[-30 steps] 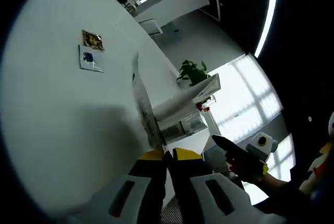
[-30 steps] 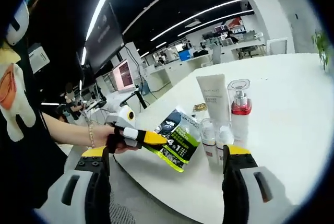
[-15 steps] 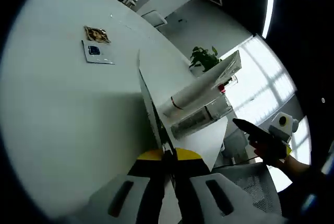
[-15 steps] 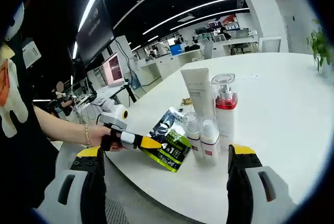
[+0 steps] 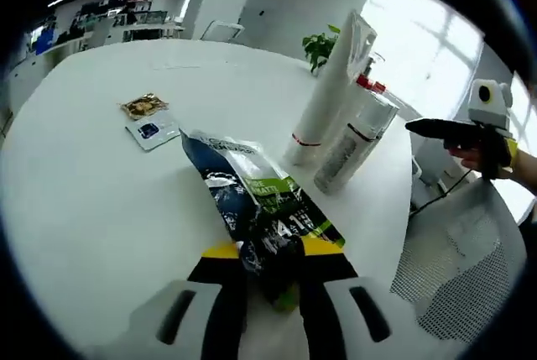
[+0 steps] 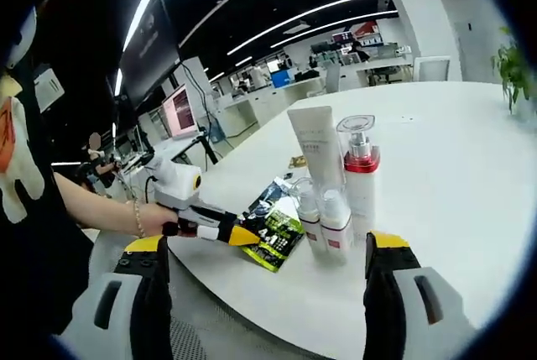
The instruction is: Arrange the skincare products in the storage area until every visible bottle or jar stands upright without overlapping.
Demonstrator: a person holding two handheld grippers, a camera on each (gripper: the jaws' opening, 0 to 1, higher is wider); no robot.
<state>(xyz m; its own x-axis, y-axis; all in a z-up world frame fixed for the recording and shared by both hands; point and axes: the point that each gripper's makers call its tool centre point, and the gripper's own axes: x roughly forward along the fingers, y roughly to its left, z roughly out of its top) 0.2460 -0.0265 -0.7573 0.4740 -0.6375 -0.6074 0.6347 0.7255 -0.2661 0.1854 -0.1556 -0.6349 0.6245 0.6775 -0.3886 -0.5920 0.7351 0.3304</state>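
Green-and-black foil sachet [image 5: 252, 209], glossy and flat, pinched by its near end in my left gripper [image 5: 267, 269].

Step in hand, as I judge it: placing this sachet on the round white bench [image 5: 92, 200] beside the upright group; next I need a bare spot, no overlap. My right gripper [image 6: 267, 272] hangs wide, holding nothing. Right gripper view adds two small clear bottles [image 6: 327, 221] fronting the white tube [image 6: 312, 150] and red-collared pump bottle [image 6: 361, 175]; left gripper view adds two small packets [image 5: 149, 118] farther off.

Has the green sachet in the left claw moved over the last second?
Yes. In the right gripper view the sachet was held up off the table; now it lies lower and flatter beside the small bottles, clamped in the left claw.
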